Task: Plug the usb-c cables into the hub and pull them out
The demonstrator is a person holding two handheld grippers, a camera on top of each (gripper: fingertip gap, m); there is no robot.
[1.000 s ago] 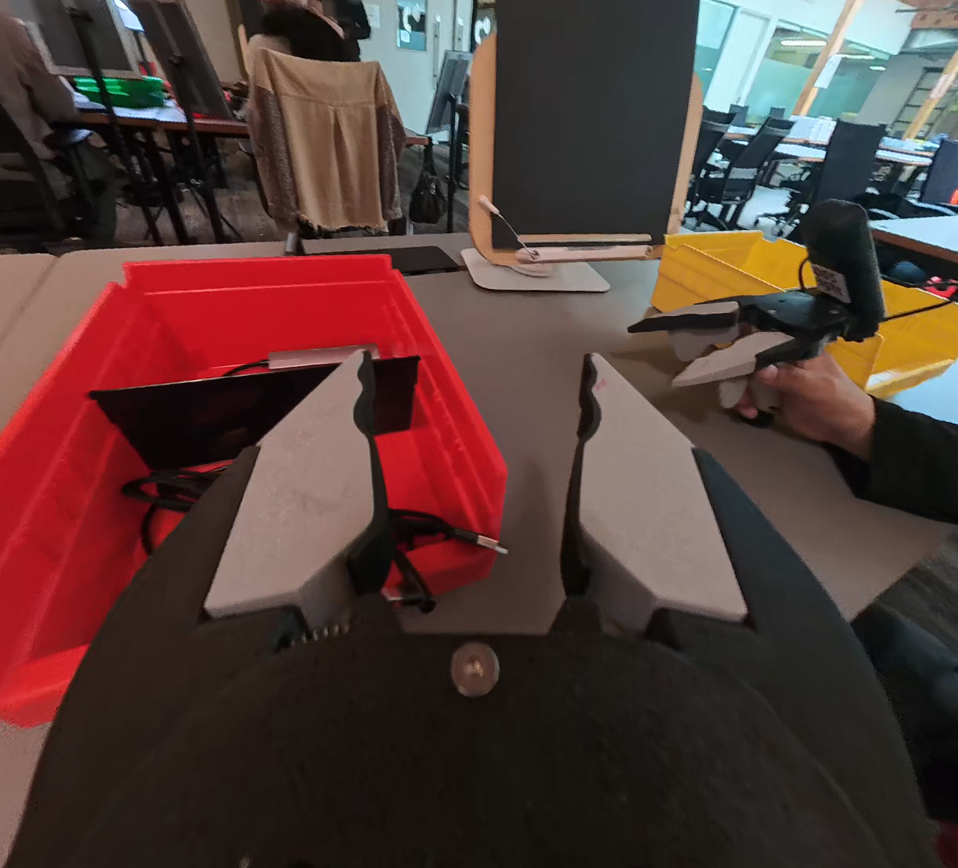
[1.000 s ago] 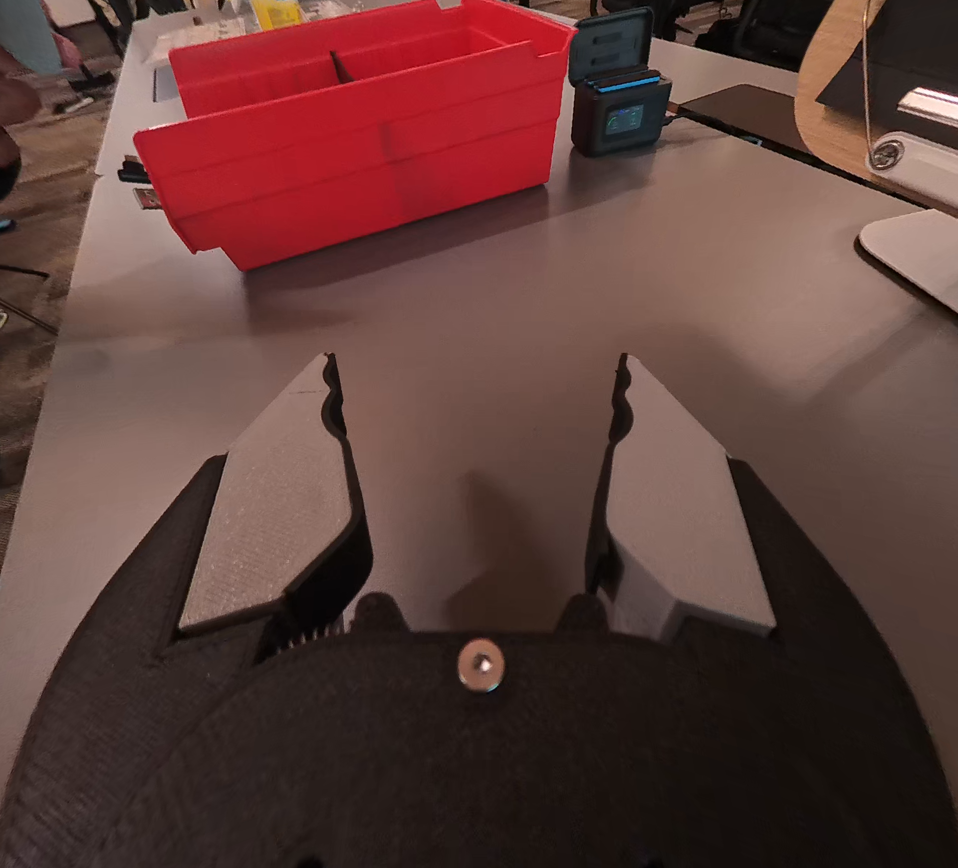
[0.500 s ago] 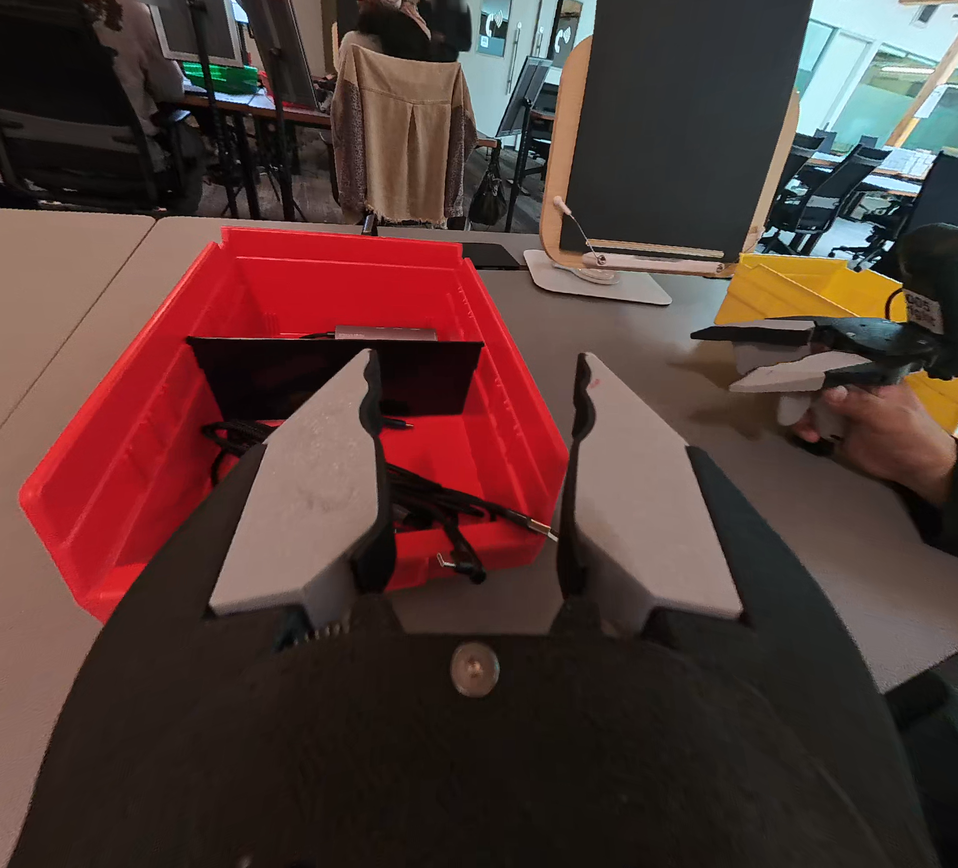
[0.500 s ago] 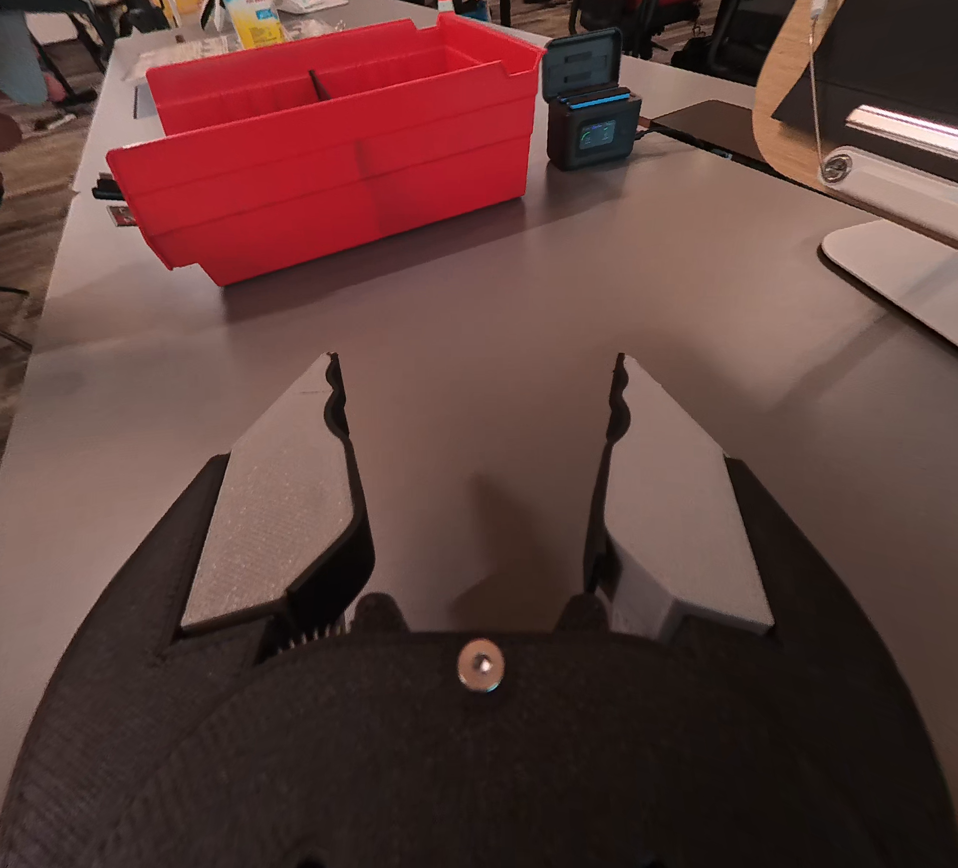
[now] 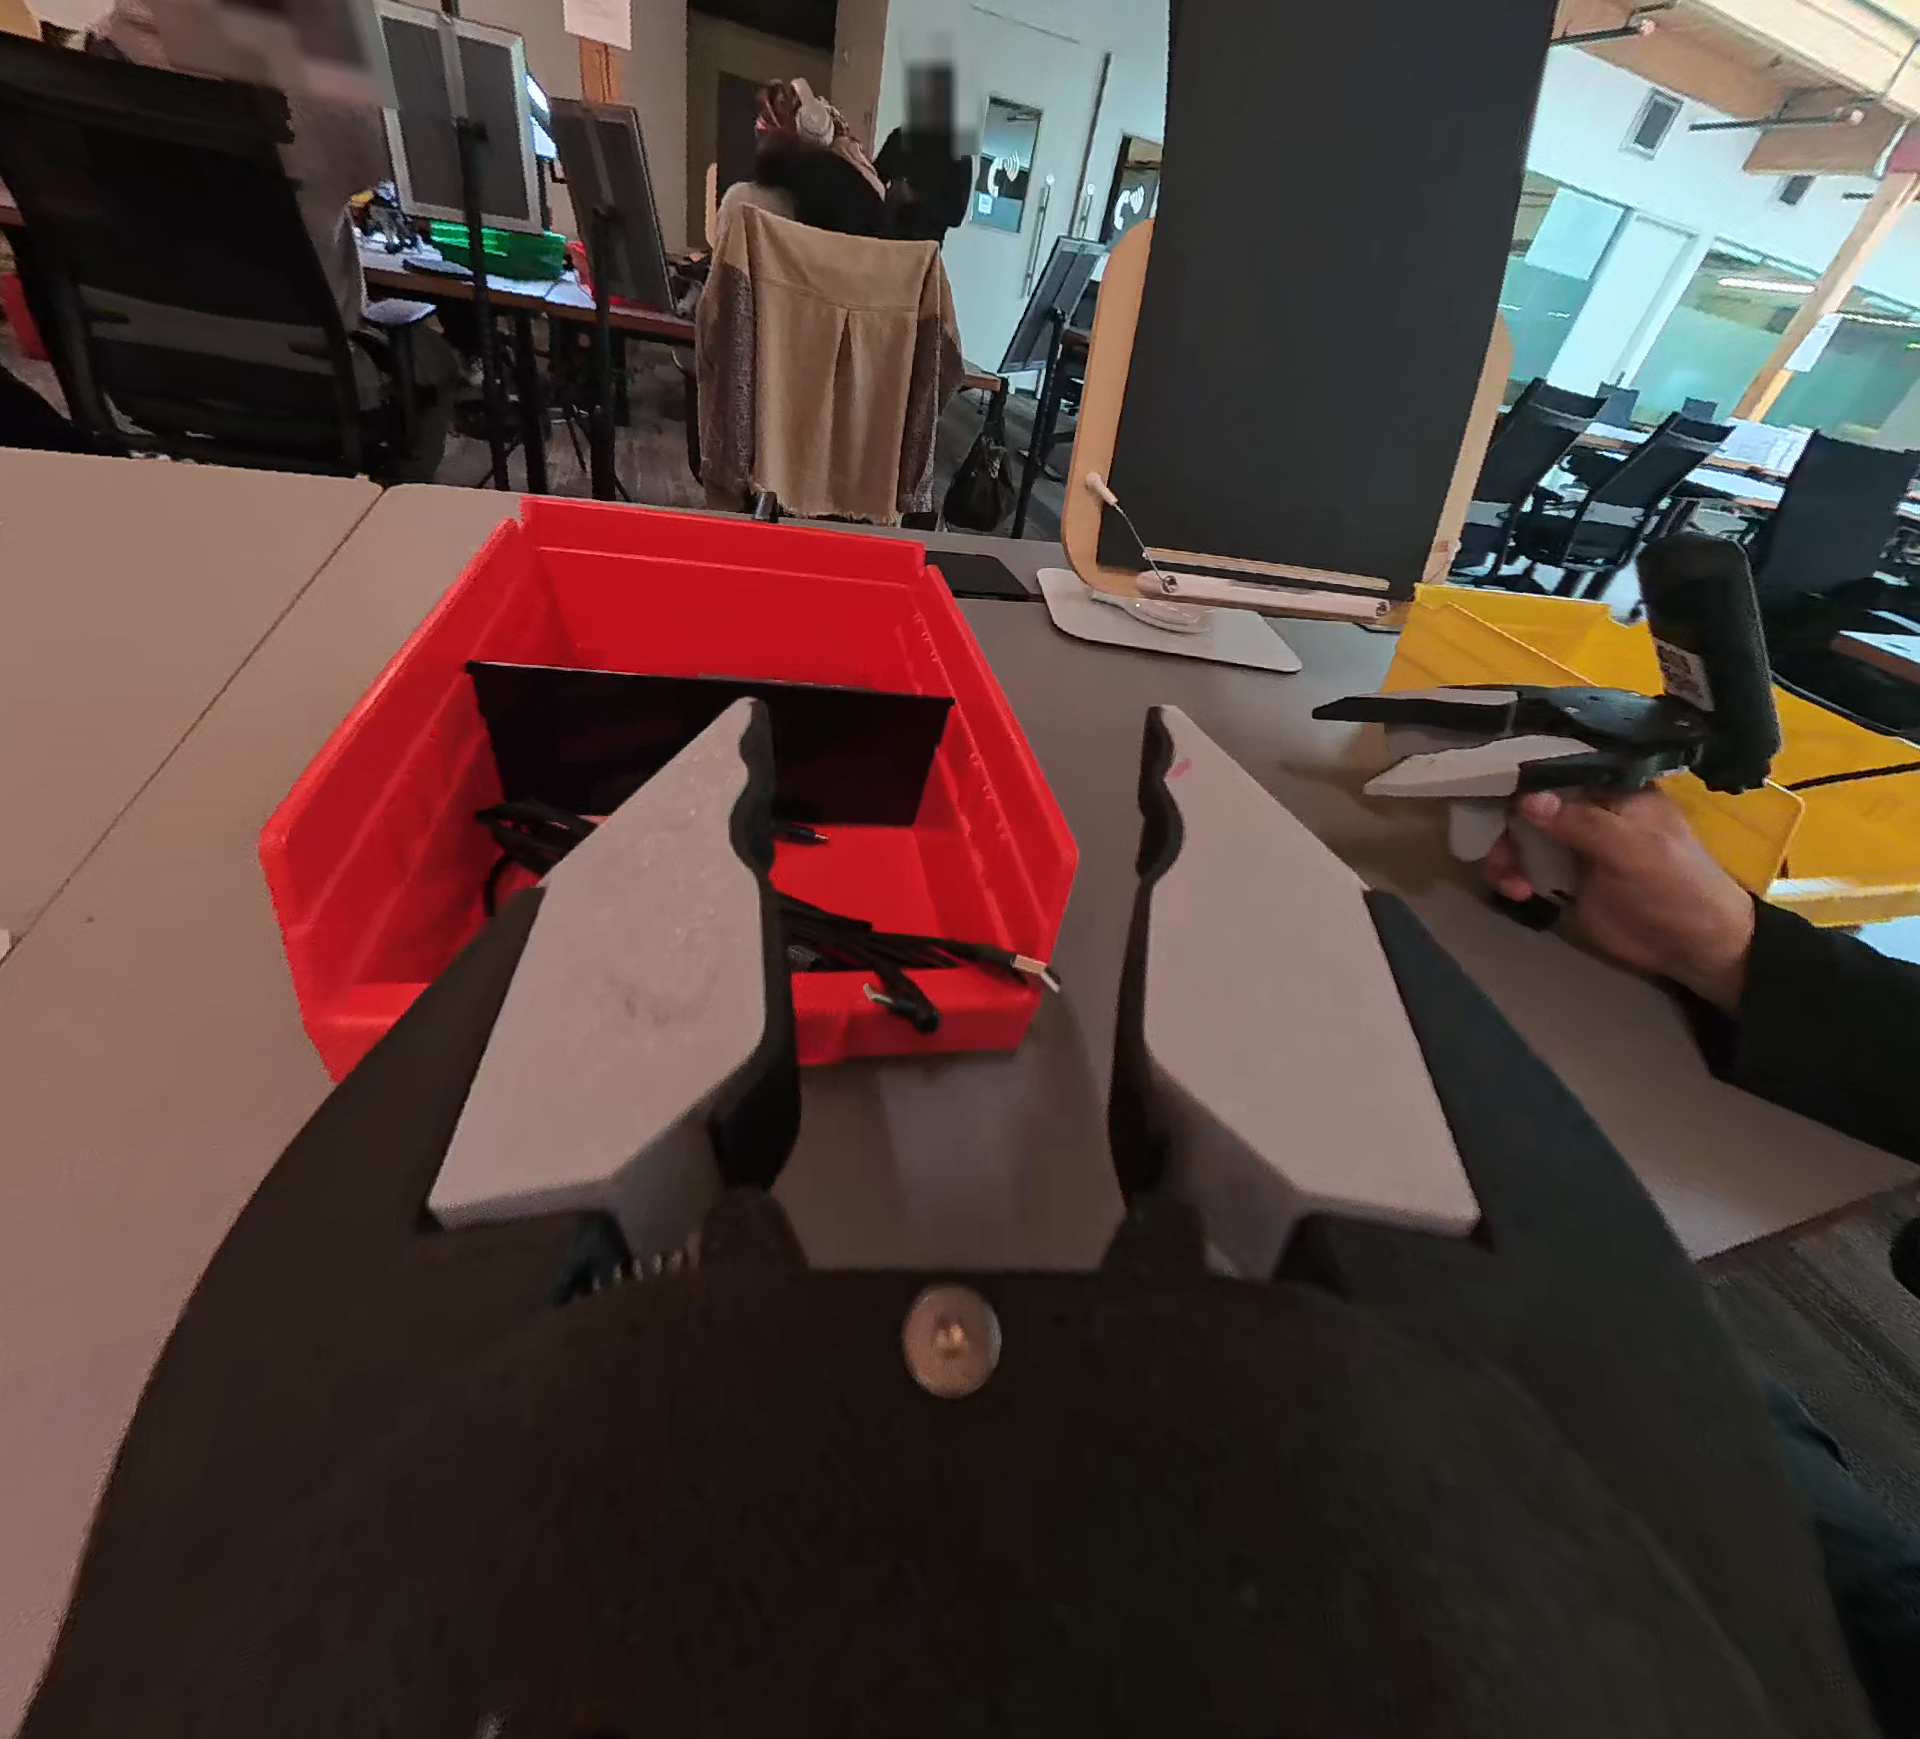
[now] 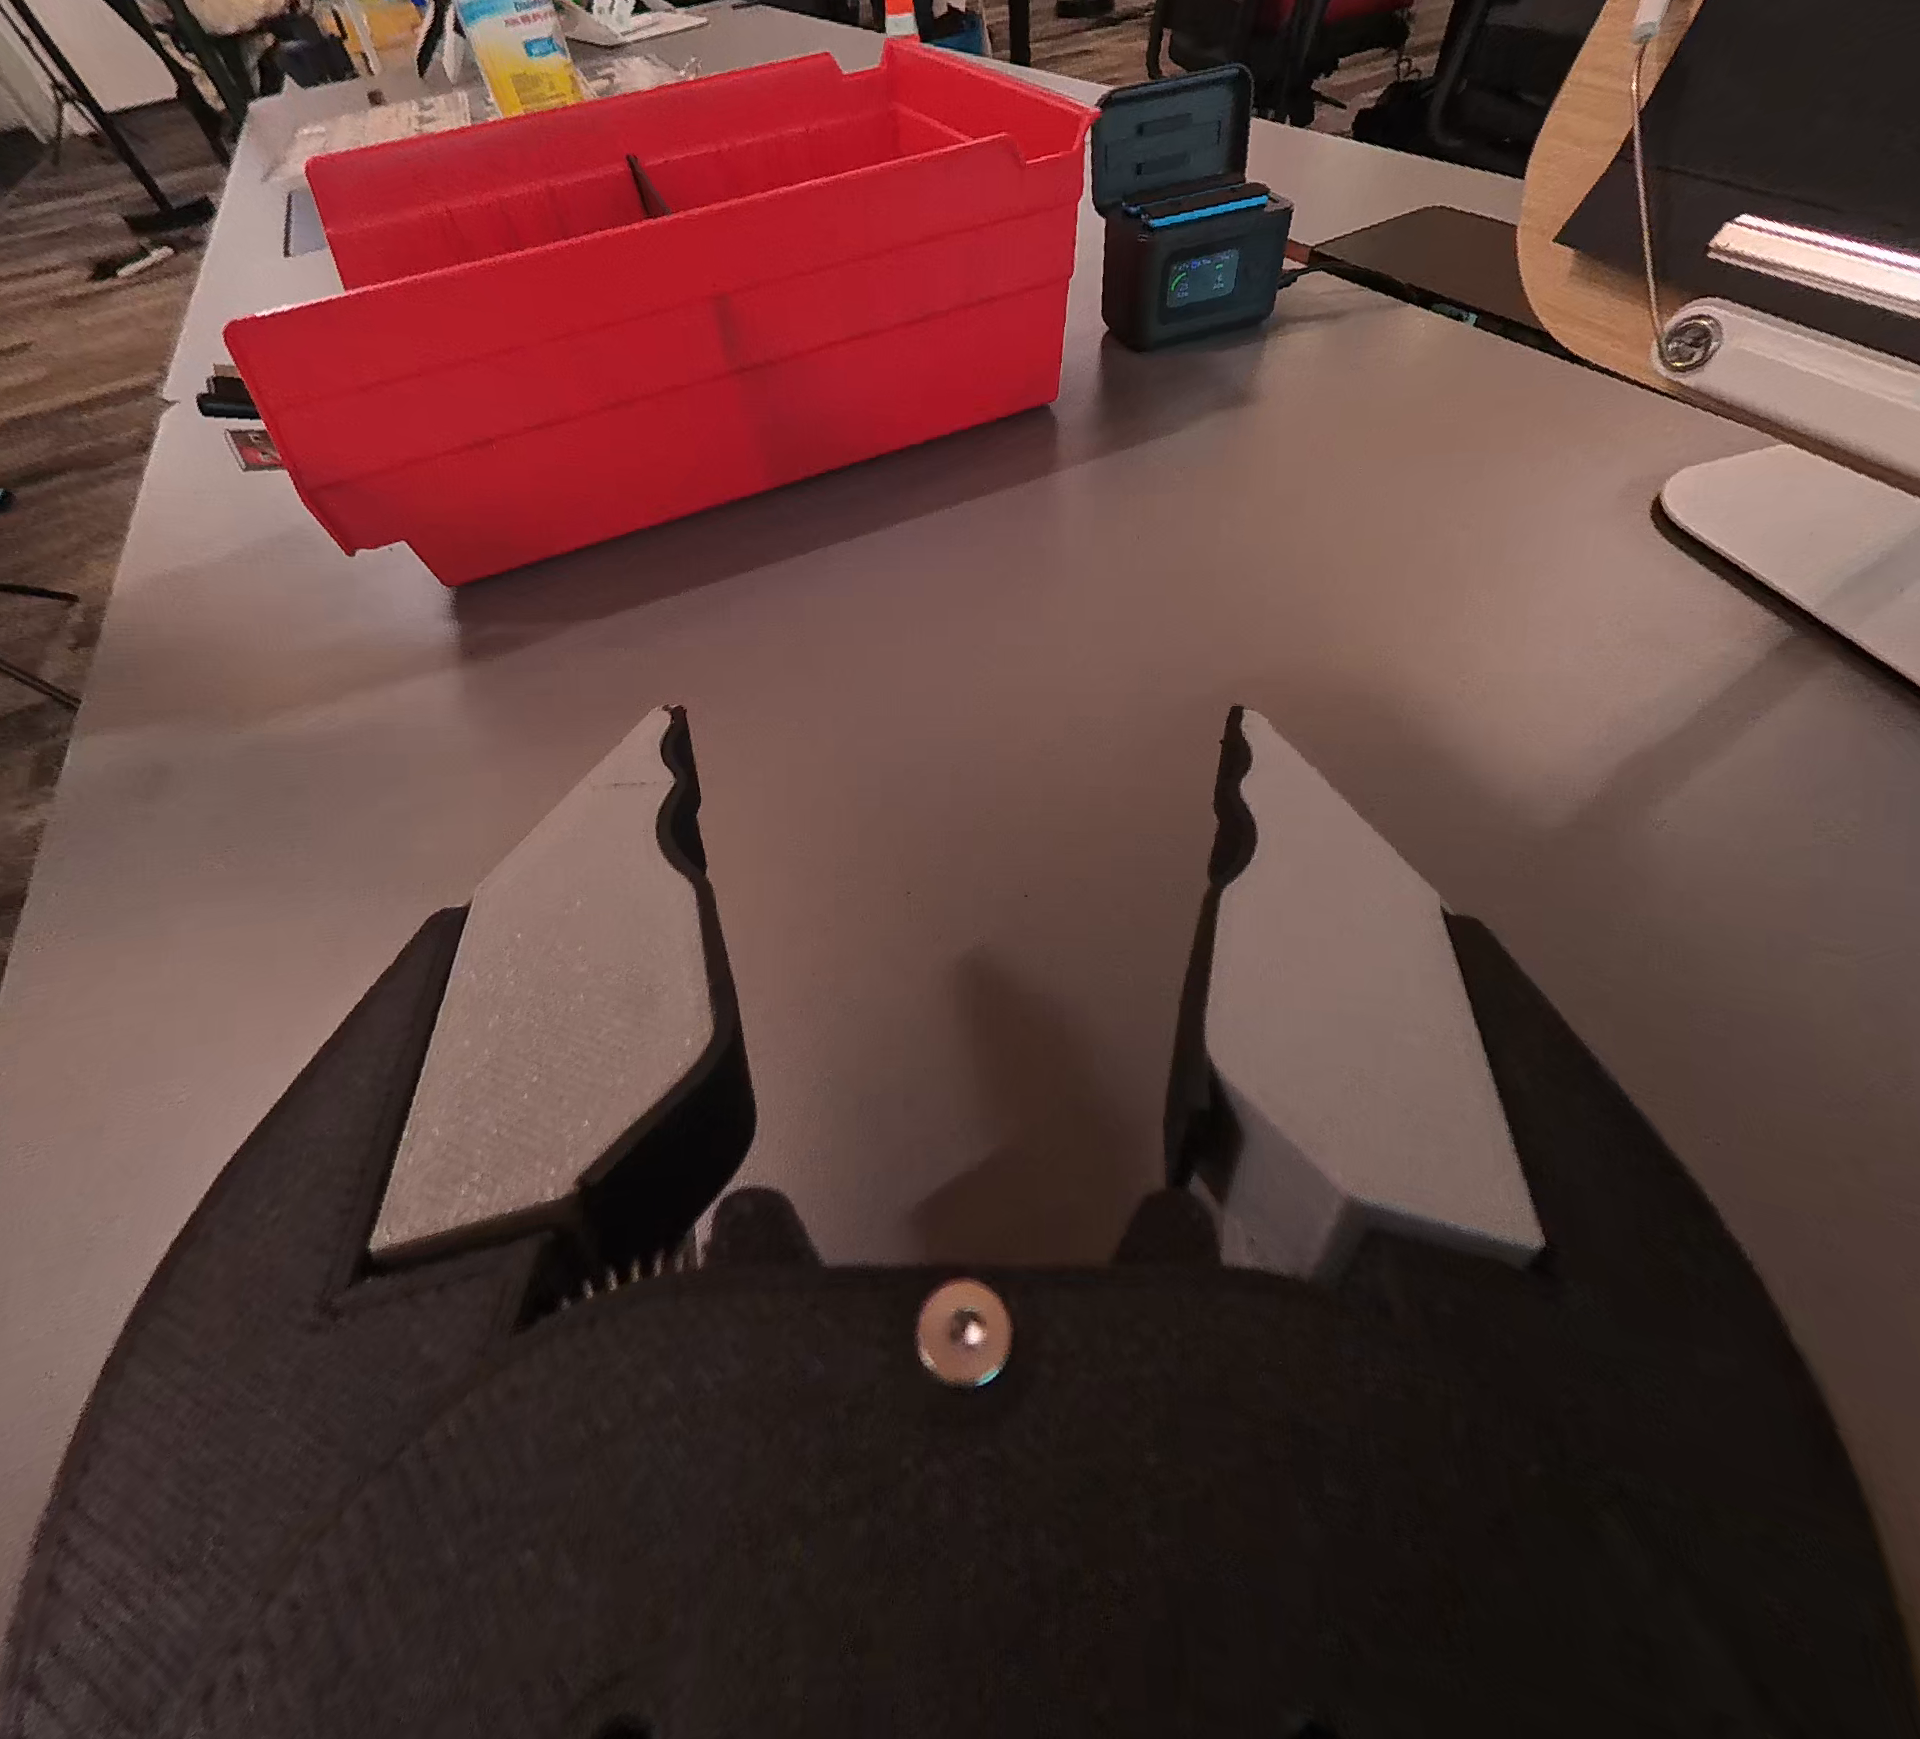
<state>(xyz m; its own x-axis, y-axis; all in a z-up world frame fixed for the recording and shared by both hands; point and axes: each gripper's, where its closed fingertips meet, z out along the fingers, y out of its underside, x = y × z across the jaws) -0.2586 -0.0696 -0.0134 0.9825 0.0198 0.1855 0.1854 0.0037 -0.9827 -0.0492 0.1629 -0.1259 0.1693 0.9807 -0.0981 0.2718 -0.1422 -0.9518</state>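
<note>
Left gripper (image 5: 951, 733), jaws parted and empty, stood nearest the cables (image 5: 883, 946) ahead; hub apparently hidden; right gripper (image 6: 954, 723) likewise empty.

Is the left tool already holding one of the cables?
No: the left tool is open and empty, and the black cables lie in the red bin.

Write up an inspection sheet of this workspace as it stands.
Surface: grey matte tabletop, bare in front of both claws.
Job's things: black usb-c cables piled in red plastic bin in front of its black divider; hub not visible.
Clutter: small dark charger case, yellow plastic bin.
Grippers: left claw open, empty; right claw open, empty.
Cables: two plug ends overhang bin's front lip.
Surroundings: office chairs, desks, people.
</note>
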